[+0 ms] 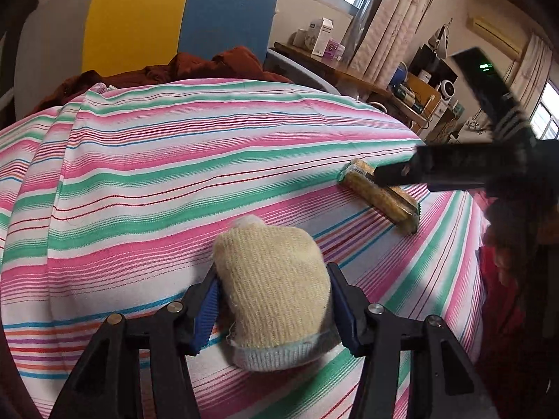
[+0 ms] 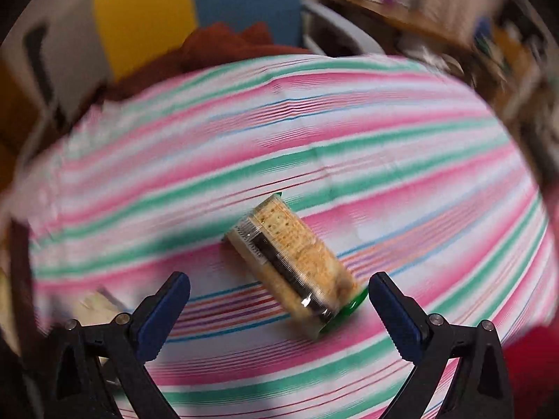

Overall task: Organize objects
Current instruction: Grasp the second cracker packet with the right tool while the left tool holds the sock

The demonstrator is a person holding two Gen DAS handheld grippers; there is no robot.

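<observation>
Left wrist view has the left gripper (image 1: 274,309) clamped on a beige knitted sock bundle (image 1: 276,300), while the right gripper (image 2: 279,310) sits wide open and empty near the clear-wrapped cracker pack (image 2: 293,265) at lower centre, so sorting looks barely started.

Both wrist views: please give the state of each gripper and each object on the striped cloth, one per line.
left gripper: shut on the rolled sock.
rolled sock: held between the pads, resting on the striped cloth.
right gripper: open, holds nothing.
cracker packet: sealed, lying on its side, free.
</observation>
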